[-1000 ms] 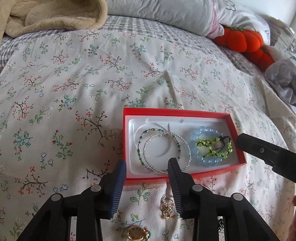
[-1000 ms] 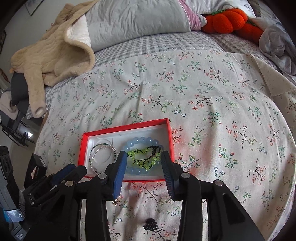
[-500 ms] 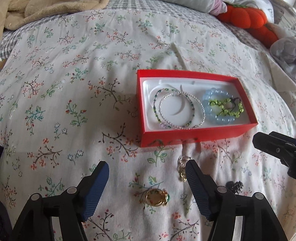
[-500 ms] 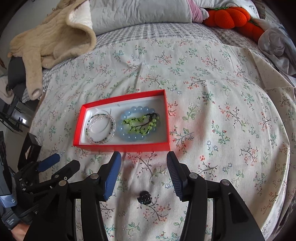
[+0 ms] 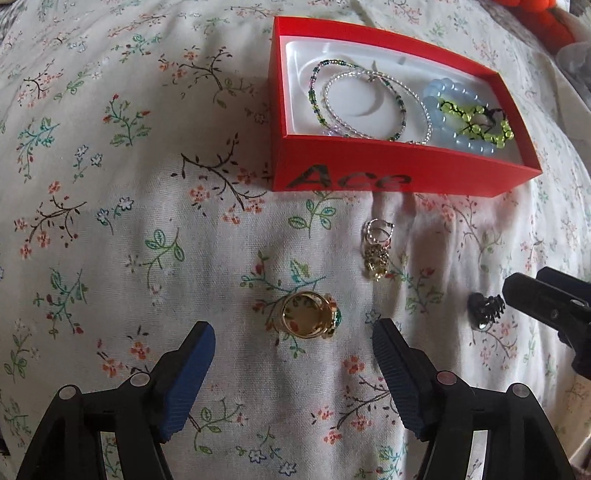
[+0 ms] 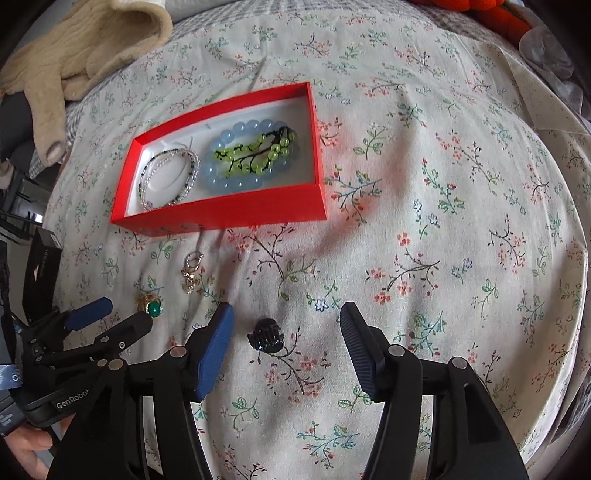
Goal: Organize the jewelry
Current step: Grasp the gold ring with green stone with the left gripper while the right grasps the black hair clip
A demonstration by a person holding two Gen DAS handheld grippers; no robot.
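Note:
A red box (image 5: 369, 177) lies on the floral bedsheet and holds thin beaded bracelets (image 5: 362, 107), a blue bead bracelet (image 5: 439, 96) and a green bead bracelet (image 5: 476, 118). In front of it lie a gold ring with a green stone (image 5: 308, 319), a small cluster of rings (image 5: 376, 247) and a black claw clip (image 5: 484, 310). My left gripper (image 5: 291, 330) points down, open, with the gold ring between its fingers, untouched. My right gripper (image 6: 287, 312) is opening; the black clip (image 6: 266, 334) lies between its jaws, untouched. The left gripper (image 6: 122, 313) shows beside the gold ring (image 6: 151, 304).
A beige blanket (image 6: 85, 48) is bunched at the far left of the bed. An orange plush pumpkin (image 6: 491, 11) sits at the far right. The bed's edge and dark items lie to the left. A person's hand (image 6: 26, 450) holds the left gripper.
Both grippers have sunk toward the bed and tipped downward, and their jaws have widened. The box has slid up in both views; the ring and clip now lie between the jaws.

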